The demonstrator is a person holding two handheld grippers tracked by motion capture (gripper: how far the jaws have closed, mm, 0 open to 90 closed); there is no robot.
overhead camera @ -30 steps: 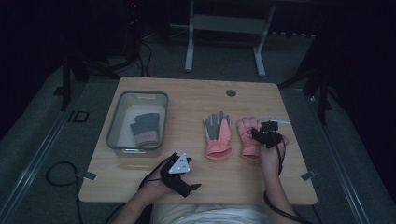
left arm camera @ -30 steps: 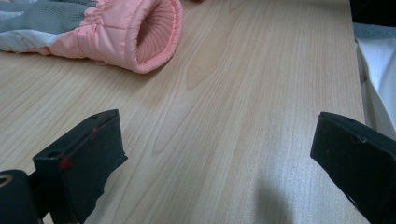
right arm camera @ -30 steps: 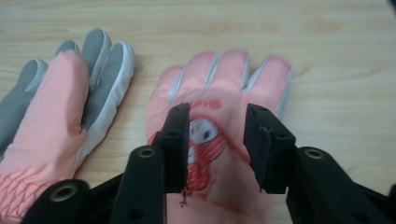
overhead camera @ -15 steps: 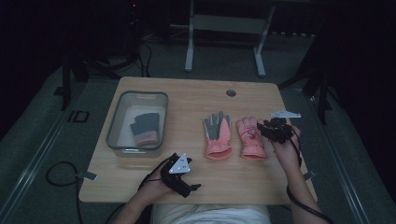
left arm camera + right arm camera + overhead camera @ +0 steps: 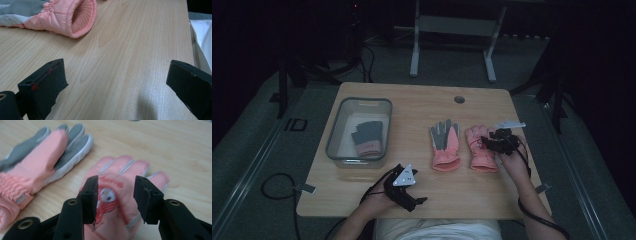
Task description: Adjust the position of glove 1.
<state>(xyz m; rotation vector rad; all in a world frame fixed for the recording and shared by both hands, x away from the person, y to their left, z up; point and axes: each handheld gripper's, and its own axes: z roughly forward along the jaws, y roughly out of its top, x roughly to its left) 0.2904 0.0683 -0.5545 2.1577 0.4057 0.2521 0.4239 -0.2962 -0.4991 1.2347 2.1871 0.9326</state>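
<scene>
Your right claw (image 5: 498,141) hangs over the back of the right pink glove (image 5: 480,148), its jaws part-way apart and just opening further, with the glove's round badge (image 5: 108,194) showing between them and no pad pressing on it. That glove lies flat, back up, fingers pointing to the far edge, near the right edge of the worktop (image 5: 422,102). Just left of it, close but apart, lies the second pink glove (image 5: 445,145), grey palm up. Your left claw (image 5: 404,186) rests at the near edge with its jaws wide and bare wood between them; the second glove's open cuff (image 5: 83,15) lies beyond it. A clear bin (image 5: 358,131) at the left holds a dark grey glove (image 5: 367,138). Open wood runs along the far side and between bin and gloves.
</scene>
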